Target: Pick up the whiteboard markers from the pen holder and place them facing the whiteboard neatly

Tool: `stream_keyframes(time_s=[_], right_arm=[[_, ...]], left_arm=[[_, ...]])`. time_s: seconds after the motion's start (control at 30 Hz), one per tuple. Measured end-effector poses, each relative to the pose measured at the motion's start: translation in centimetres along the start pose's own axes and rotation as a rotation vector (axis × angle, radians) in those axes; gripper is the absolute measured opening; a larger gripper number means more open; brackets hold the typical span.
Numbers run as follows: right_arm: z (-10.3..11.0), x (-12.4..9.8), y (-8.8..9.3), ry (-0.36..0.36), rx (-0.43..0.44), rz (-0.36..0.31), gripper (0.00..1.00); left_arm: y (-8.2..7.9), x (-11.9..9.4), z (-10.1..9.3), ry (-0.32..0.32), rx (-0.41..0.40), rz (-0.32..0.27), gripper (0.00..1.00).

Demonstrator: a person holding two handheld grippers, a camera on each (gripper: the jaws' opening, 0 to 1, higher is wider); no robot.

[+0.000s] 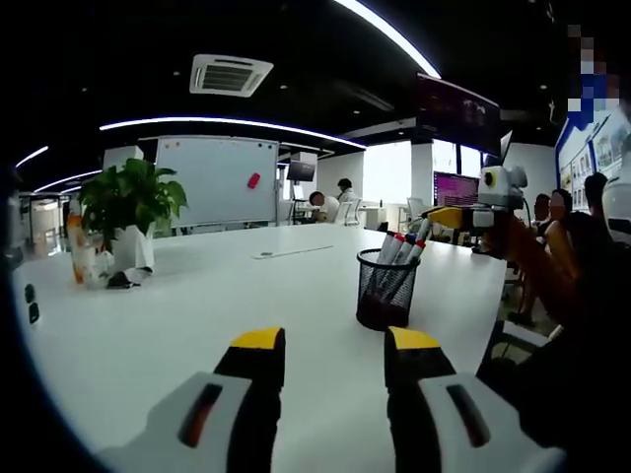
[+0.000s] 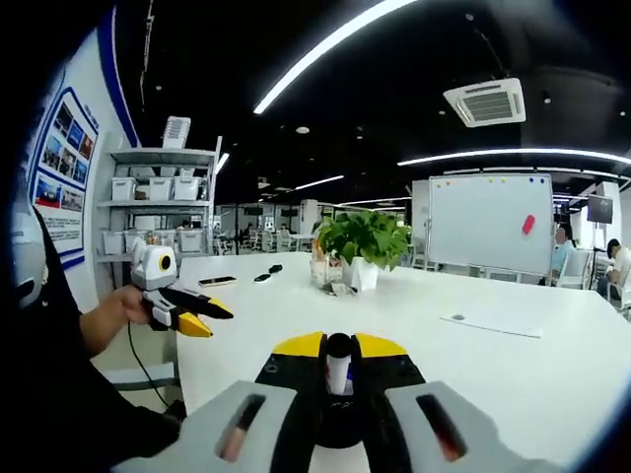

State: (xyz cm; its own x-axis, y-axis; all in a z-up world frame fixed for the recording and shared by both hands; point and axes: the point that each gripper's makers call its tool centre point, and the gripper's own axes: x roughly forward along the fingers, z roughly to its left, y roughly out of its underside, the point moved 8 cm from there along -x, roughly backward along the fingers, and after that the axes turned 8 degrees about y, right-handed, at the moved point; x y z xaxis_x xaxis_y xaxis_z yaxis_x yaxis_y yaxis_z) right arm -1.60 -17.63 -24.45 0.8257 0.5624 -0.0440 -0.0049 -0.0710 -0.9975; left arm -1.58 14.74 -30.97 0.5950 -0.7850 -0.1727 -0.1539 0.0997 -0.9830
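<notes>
In the left gripper view, the left gripper [image 1: 335, 357] is hovering low over a wide white table [image 1: 197, 296], its yellow-tipped jaws spread apart with nothing between them. Bare tabletop is stretching ahead and to the left. The black mesh pen holder [image 1: 385, 289] is standing just ahead of the right jaw, near the table's right edge, with several whiteboard markers [image 1: 404, 246] leaning out of it. The right gripper [image 1: 455, 218] is reaching in from the right, just above and beside those markers, carried by a person whose arm is showing at the table's edge. A potted plant [image 1: 130, 212] is sitting well off to the left, and a thin flat strip [image 1: 293, 252] is lying farther along the table. The whiteboard [image 1: 217, 180] is standing beyond the far end.

In the right gripper view, the right gripper [image 2: 338, 347] is pinching a whiteboard marker [image 2: 338, 363] between its closed-in jaws, the marker's end pointing toward the camera. Open white table [image 2: 473, 365] is running ahead and to the right. The left gripper [image 2: 187, 313] is being held in a hand at the left, off the table's near corner, jaws parted. The potted plant [image 2: 360, 246] is standing mid-table, the whiteboard [image 2: 488, 224] behind it at right, and storage shelves [image 2: 163, 212] against the left wall.
</notes>
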Motion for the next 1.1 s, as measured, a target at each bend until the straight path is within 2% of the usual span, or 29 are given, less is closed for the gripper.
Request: stream_keyframes(time_s=[0.27, 0.5, 0.8, 0.9, 1.1], right_arm=[[-0.4, -1.5, -2.5, 0.021, -0.005, -0.040, 0.13], [-0.2, -3.5, -3.4, 0.046, -0.009, -0.080, 0.13], [-0.1, -5.4, -1.1, 0.060, -0.023, -0.041, 0.13], [-0.1, -5.7, 0.8, 0.063, -0.033, 0.008, 0.13], [0.5, -5.3, 2.9, 0.065, -0.055, 0.069, 0.12]], left_arm=[[-0.1, 0.0, 0.0, -0.001, 0.004, -0.001, 0.42], [0.0, 0.2, -0.2, 0.005, 0.003, 0.005, 0.42], [-0.1, 0.1, -0.2, -0.001, 0.008, 0.003, 0.42], [-0.2, 0.2, -0.1, -0.001, 0.010, 0.002, 0.42], [0.0, 0.3, -0.3, 0.004, 0.010, 0.010, 0.41]])
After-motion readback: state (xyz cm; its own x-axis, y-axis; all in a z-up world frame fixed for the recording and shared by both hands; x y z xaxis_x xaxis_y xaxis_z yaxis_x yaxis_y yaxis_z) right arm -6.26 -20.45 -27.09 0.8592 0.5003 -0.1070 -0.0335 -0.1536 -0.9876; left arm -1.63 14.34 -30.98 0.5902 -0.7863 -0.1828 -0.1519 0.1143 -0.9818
